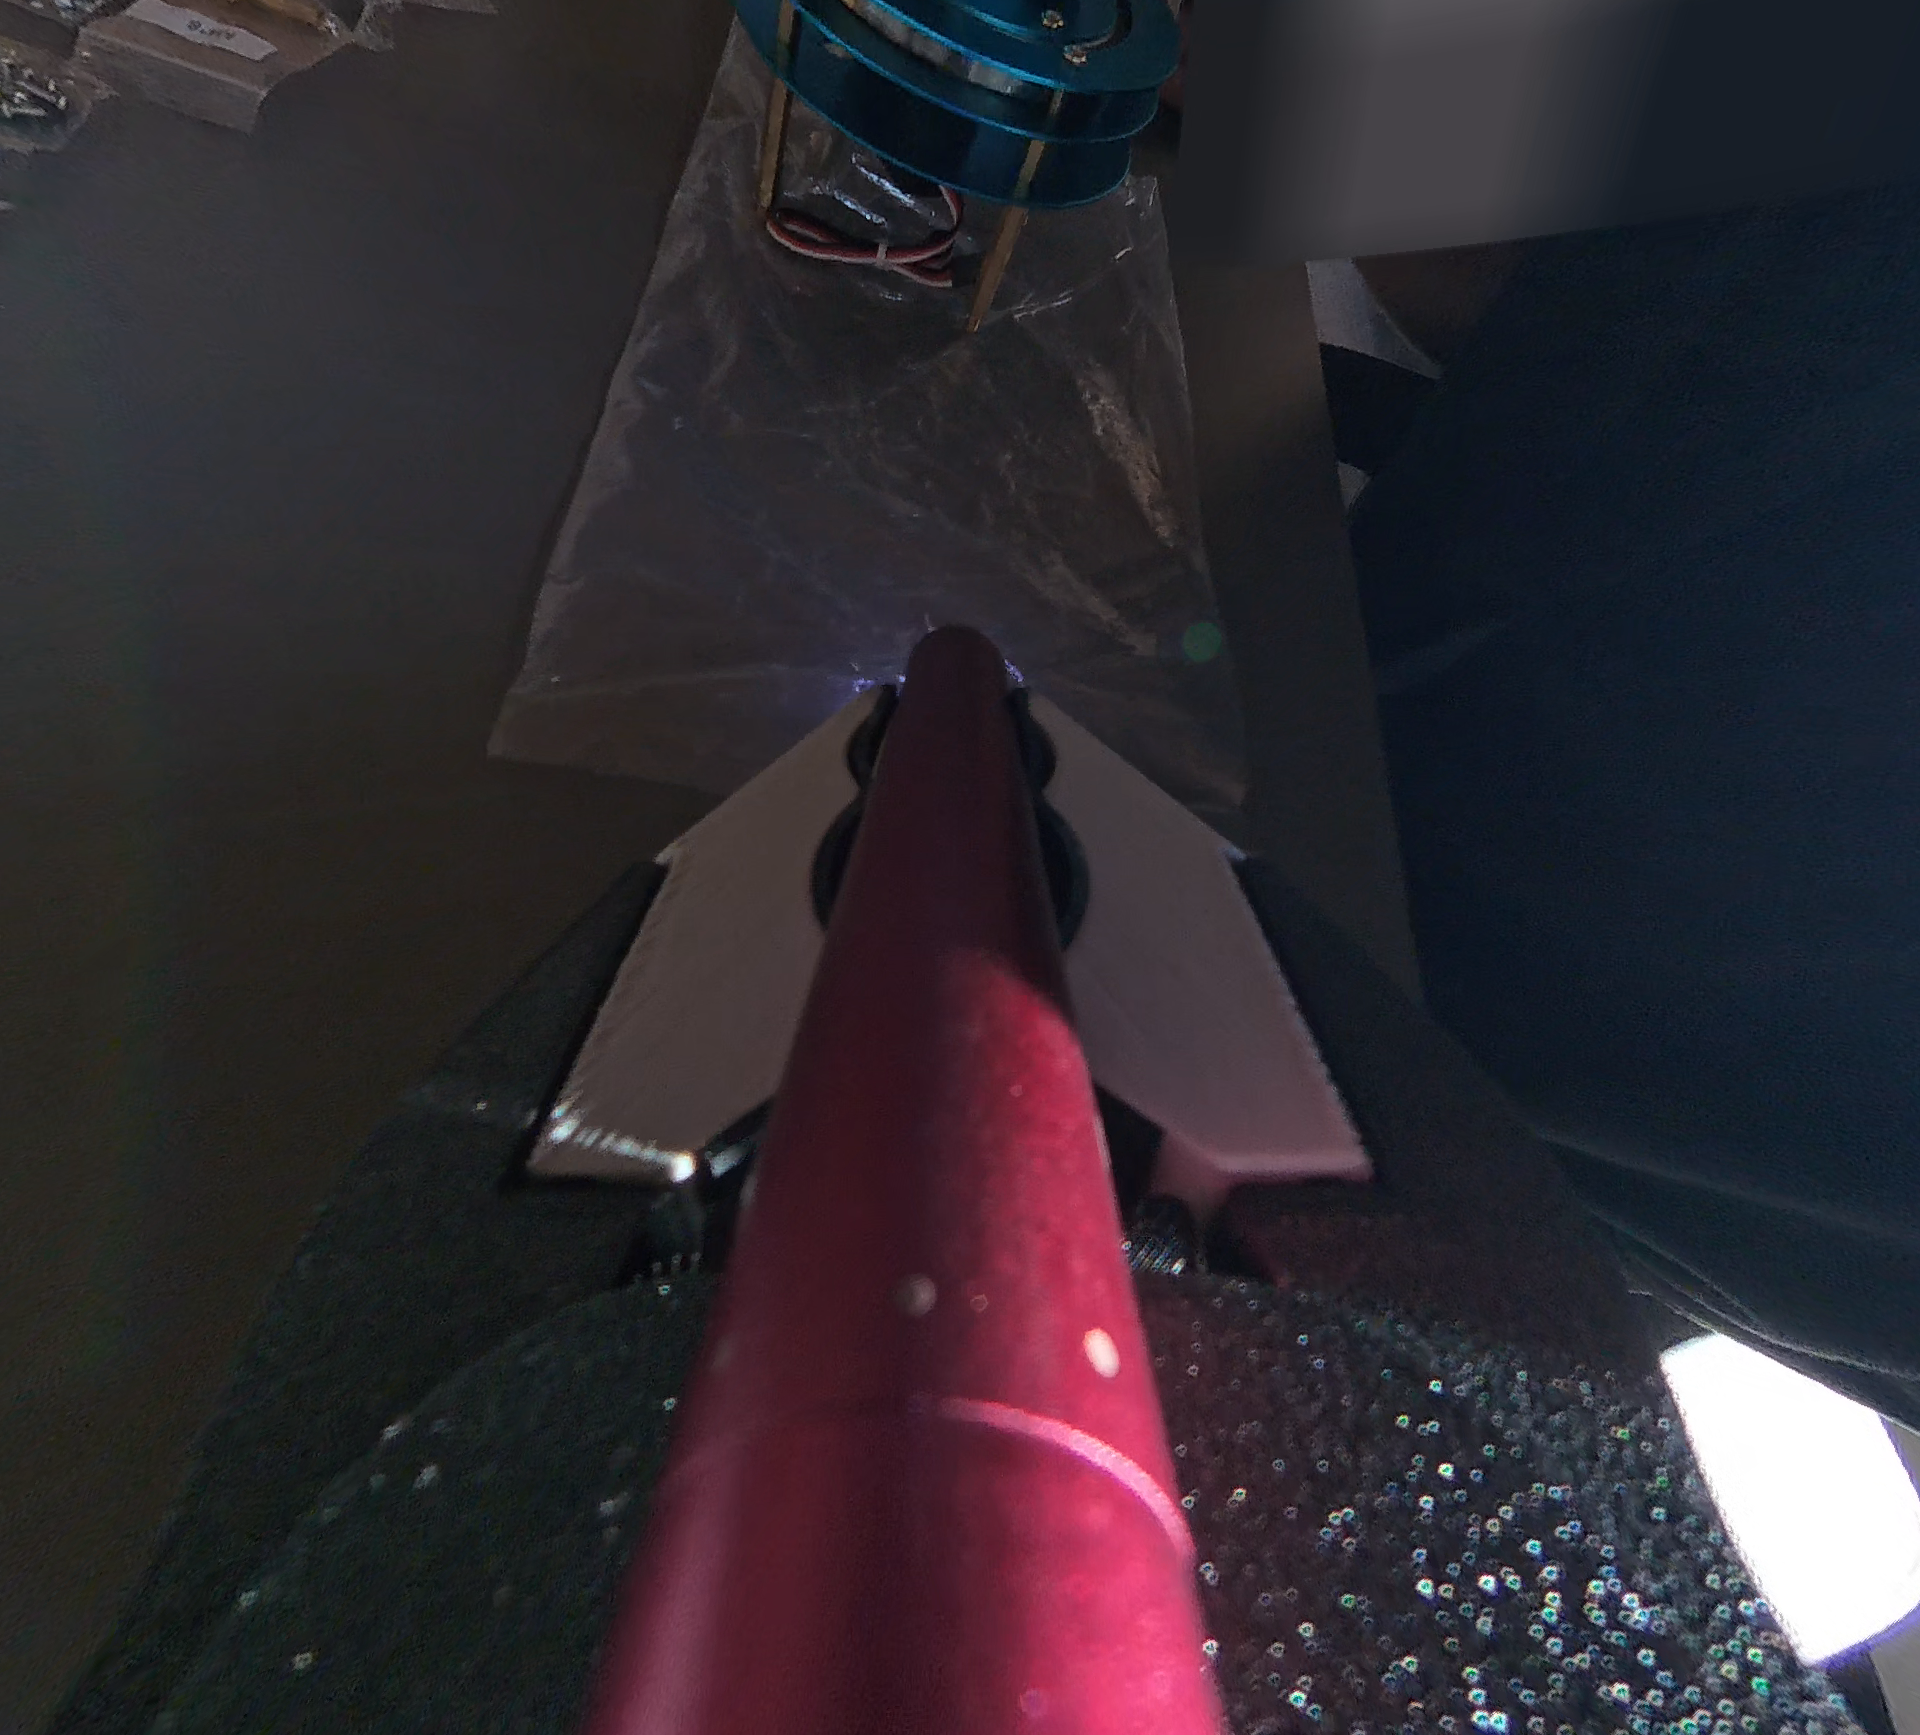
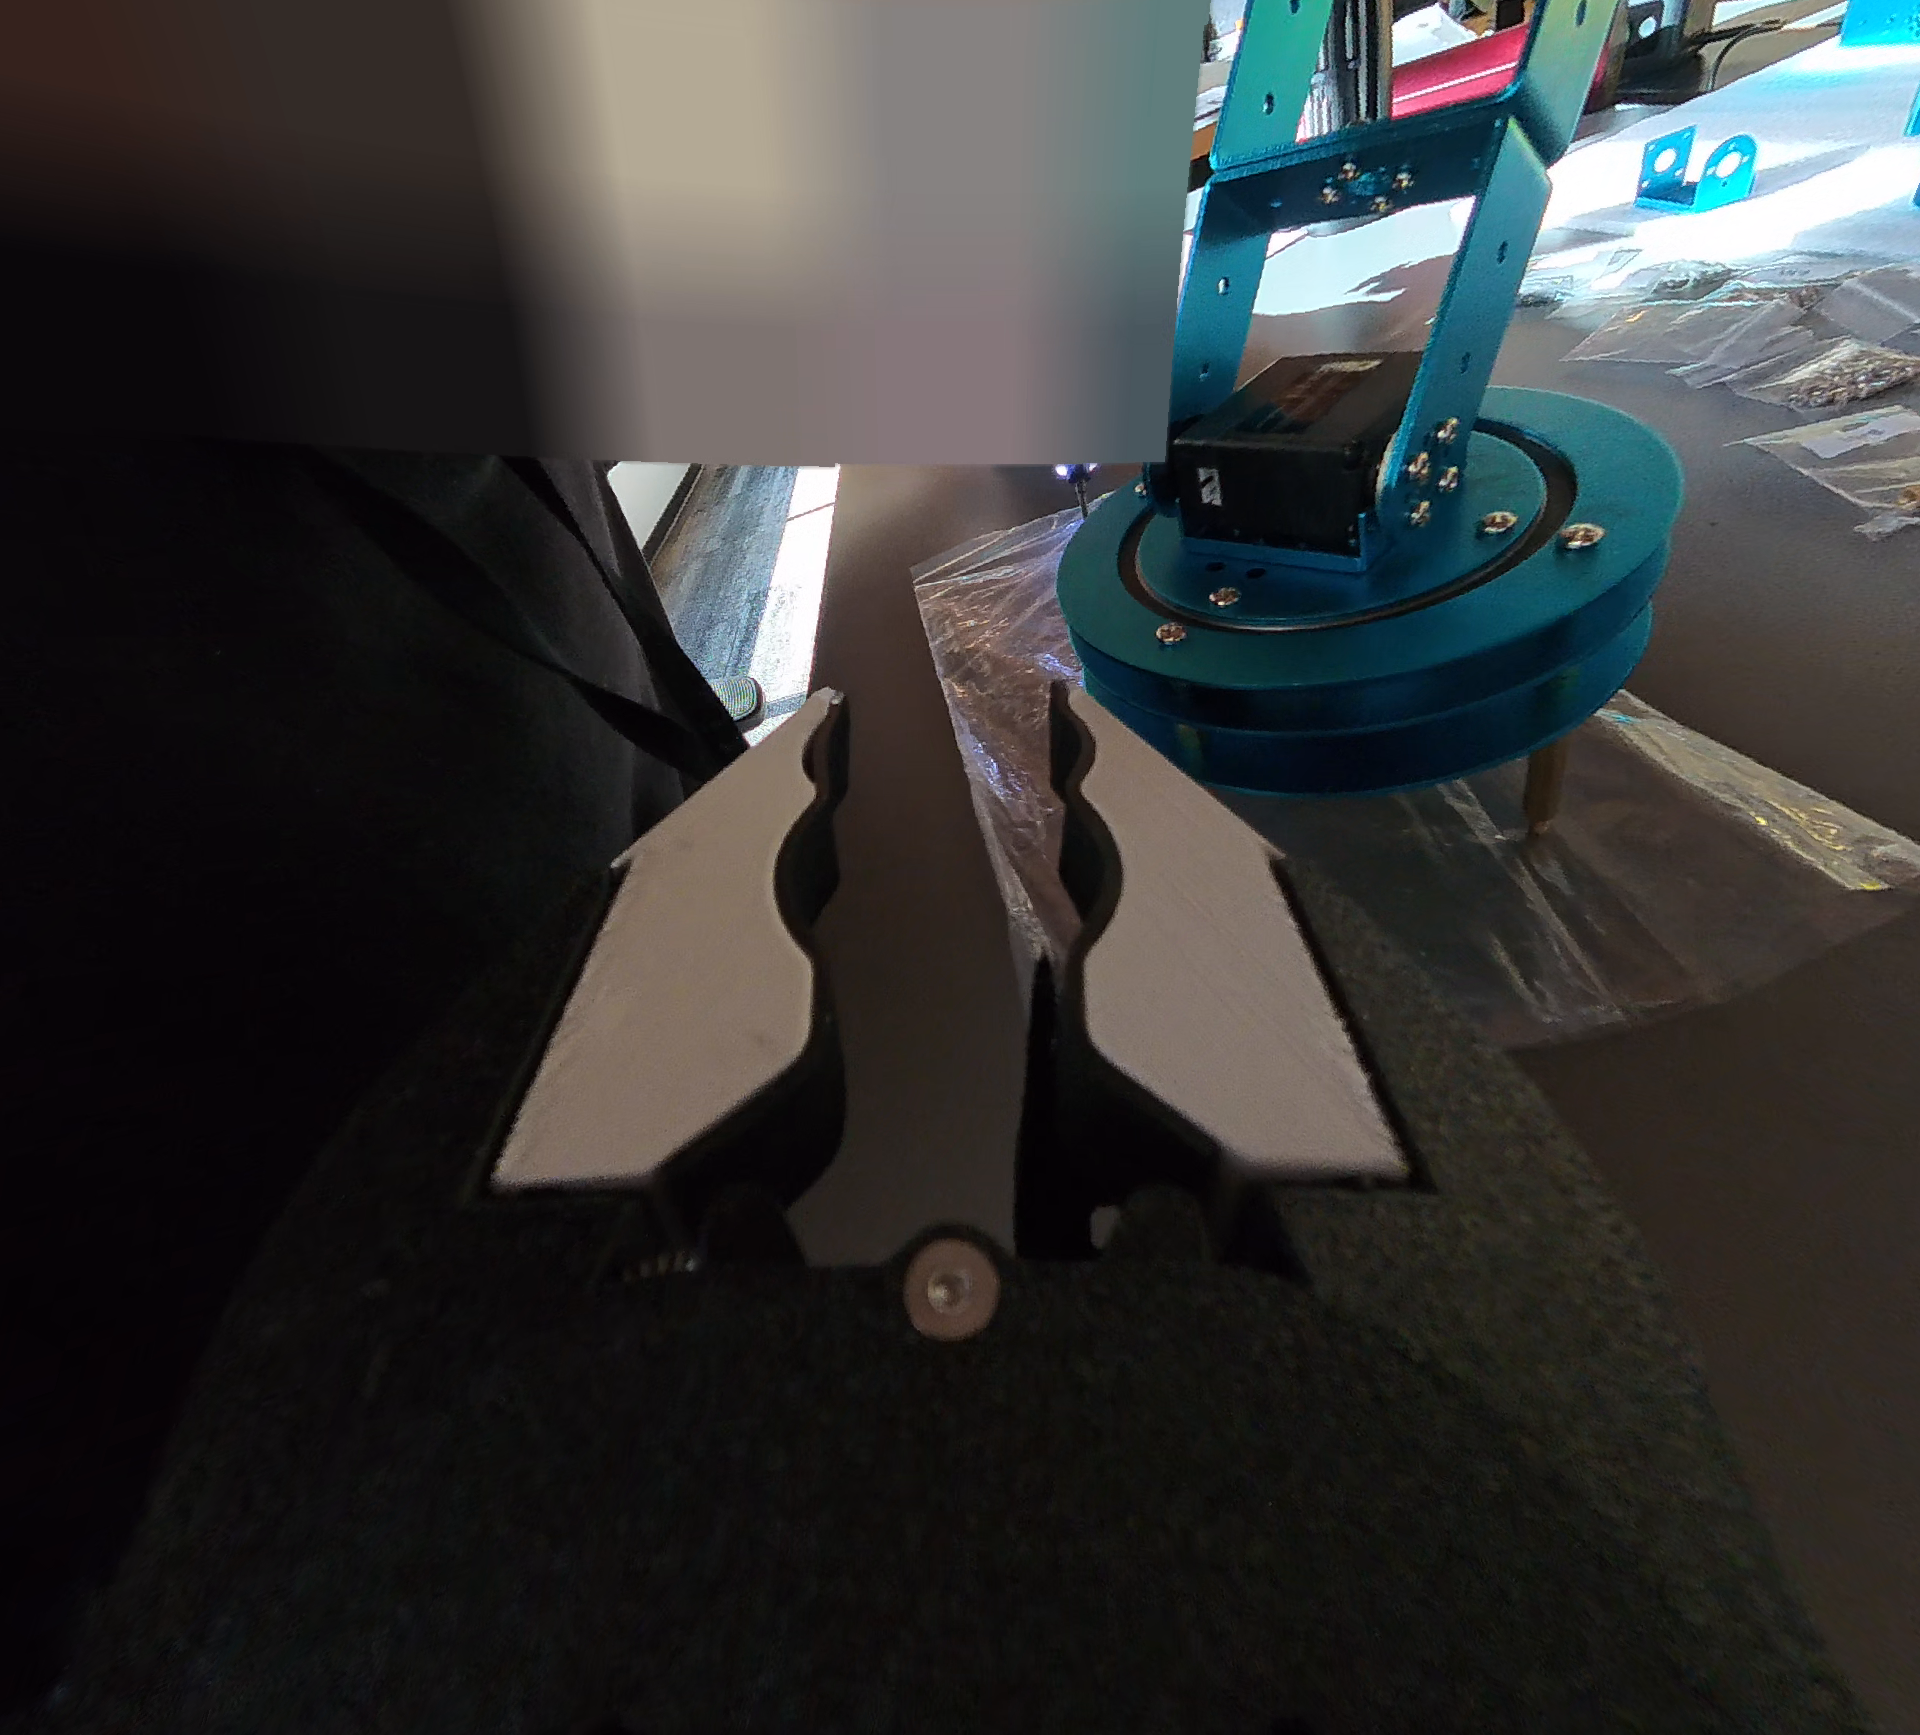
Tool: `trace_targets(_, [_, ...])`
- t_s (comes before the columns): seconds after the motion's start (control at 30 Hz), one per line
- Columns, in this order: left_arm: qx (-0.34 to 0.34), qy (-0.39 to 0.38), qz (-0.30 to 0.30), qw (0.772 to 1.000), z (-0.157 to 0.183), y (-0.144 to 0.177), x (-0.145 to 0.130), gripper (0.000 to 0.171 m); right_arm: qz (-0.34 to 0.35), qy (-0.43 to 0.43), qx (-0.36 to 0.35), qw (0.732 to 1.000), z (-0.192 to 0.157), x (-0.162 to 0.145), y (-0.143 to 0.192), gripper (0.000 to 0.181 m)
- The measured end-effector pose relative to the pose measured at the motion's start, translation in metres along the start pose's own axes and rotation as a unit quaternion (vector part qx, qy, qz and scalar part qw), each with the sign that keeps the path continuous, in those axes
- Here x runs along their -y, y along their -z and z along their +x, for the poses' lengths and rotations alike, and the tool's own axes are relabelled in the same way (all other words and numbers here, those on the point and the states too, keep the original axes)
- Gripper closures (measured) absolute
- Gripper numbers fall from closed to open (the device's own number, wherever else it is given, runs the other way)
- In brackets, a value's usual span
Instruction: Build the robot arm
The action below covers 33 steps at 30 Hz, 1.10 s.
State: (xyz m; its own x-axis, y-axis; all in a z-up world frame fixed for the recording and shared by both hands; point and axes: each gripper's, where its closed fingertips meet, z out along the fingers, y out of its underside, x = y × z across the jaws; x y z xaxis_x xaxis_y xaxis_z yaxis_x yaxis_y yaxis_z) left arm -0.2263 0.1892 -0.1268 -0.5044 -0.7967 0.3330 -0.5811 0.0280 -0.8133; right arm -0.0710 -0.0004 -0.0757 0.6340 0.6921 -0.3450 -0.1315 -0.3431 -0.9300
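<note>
Red metal tool handle (image 1: pixel 935 1114) clamped between left gripper (image 1: pixel 951 698) fingers, pointing ahead over clear plastic bag (image 1: pixel 862 480), right gripper (image 2: pixel 948 709) fingers spread and empty, blue round-based bracket assembly (image 2: pixel 1382 605) just beyond its right fingertip.

A dark brown table (image 1: pixel 312 438) is carrying a clear plastic sheet (image 1: pixel 883 490) at centre, with a blue round base (image 2: pixel 1382 646) standing on brass legs upon it. Small parts bags (image 1: pixel 187 23) are lying far left.
</note>
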Motion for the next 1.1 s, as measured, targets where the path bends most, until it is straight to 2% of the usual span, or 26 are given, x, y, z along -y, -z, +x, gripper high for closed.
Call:
trace_targets(0.3, [0.017, -0.002, 0.024, 1.0, 0.013, 0.0, 0.004, 0.151, -0.007, 0.006, -0.004, 1.0, -0.001, -0.002, -0.002, 0.144])
trace_targets(0.4, [0.024, -0.005, 0.033, 0.999, 0.025, -0.002, 0.005, 0.151, 0.016, 0.01, -0.021, 1.0, 0.0, 0.008, -0.006, 0.146])
trace_targets(0.43, [0.032, -0.007, 0.035, 0.999, 0.028, -0.002, 0.005, 0.151, 0.024, 0.004, -0.034, 0.999, 0.0, 0.014, -0.013, 0.147])
trace_targets(0.5, [0.048, -0.009, 0.037, 0.998, 0.033, -0.003, 0.005, 0.151, -0.002, 0.021, -0.051, 0.998, -0.009, 0.017, -0.038, 0.145])
trace_targets(0.63, [0.059, -0.005, 0.063, 0.996, 0.043, -0.004, 0.005, 0.151, -0.092, 0.074, -0.119, 0.986, -0.014, 0.001, -0.105, 0.148])
trace_targets(0.8, [0.047, -0.012, 0.111, 0.993, 0.057, 0.0, 0.016, 0.15, -0.167, 0.074, -0.167, 0.969, -0.002, -0.027, -0.17, 0.148])
trace_targets(0.9, [0.042, -0.026, 0.133, 0.99, 0.064, 0.002, 0.024, 0.15, -0.168, 0.069, -0.184, 0.966, 0.005, -0.023, -0.186, 0.151])
trace_targets(1.07, [0.039, -0.049, 0.142, 0.988, 0.071, 0.002, 0.027, 0.15, -0.165, 0.063, -0.176, 0.968, 0.003, -0.019, -0.193, 0.163])
trace_targets(1.1, [0.041, -0.051, 0.141, 0.988, 0.071, 0.002, 0.026, 0.15, -0.172, 0.073, -0.184, 0.965, 0.004, -0.021, -0.193, 0.171])
